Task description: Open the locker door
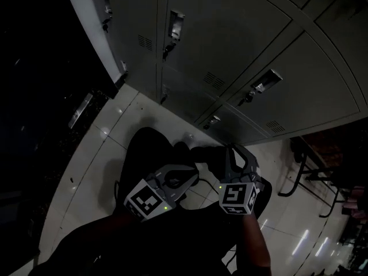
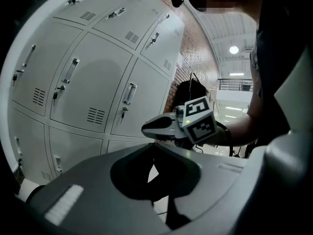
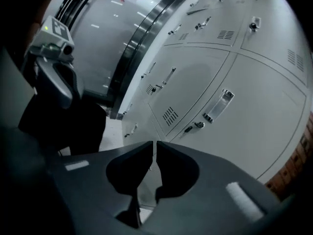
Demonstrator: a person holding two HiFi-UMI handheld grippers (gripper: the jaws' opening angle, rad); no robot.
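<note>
Left gripper point(image 2: 149, 148), right gripper point(image 3: 154, 143): fingers point(image 3: 131, 156) together.

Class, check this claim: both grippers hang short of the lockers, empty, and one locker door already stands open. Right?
No. Every locker door in sight is closed, as the head view shows. The left gripper and right gripper do hang short of them, empty.

The pale, glossy tiled floor point(image 1: 112, 132) carries grey lockers point(image 1: 241, 50) (along its far edge) and a dark tube frame point(image 1: 299, 176) near its right edge.

Grey vented locker door point(image 3: 195, 89), closed.
</note>
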